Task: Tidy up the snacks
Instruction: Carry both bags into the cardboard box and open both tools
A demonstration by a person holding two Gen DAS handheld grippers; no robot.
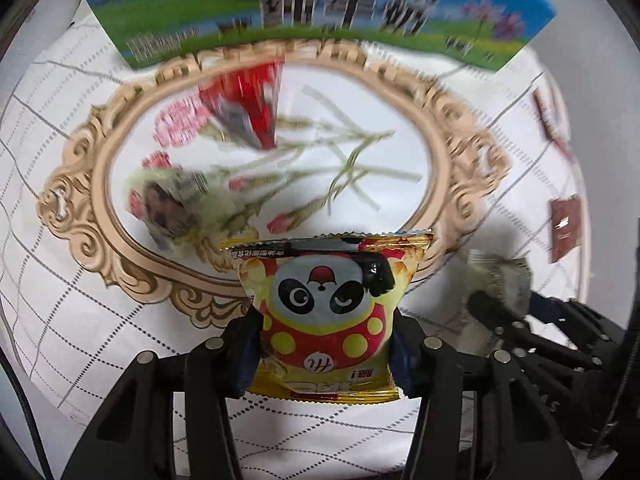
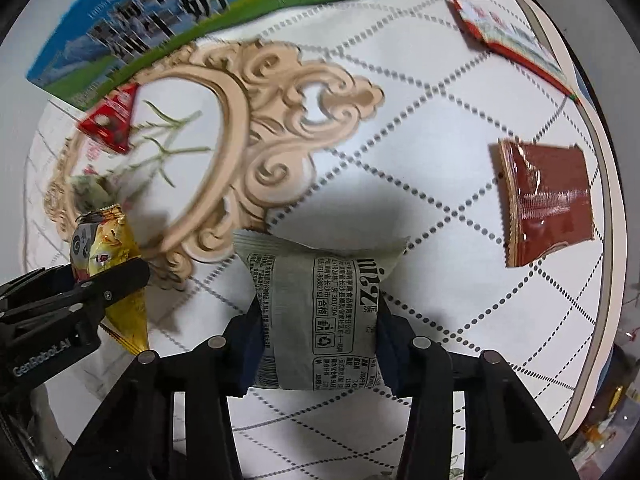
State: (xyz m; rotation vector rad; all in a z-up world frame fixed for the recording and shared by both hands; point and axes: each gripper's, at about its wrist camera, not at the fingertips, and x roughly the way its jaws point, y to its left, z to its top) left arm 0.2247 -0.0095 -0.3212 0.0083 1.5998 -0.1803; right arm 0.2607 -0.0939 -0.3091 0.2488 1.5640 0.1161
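Note:
My left gripper is shut on a yellow snack bag with a panda face, held above the near rim of an ornate oval tray. A red packet and a pale green packet lie in the tray, both blurred. My right gripper is shut on a grey-green printed snack bag, lifted over the white quilted tablecloth beside the tray. From the right wrist view the left gripper shows at the left with the yellow bag in it.
A blue-and-green carton lies behind the tray. A brown packet and a red-edged packet rest on the cloth to the right, near the table edge.

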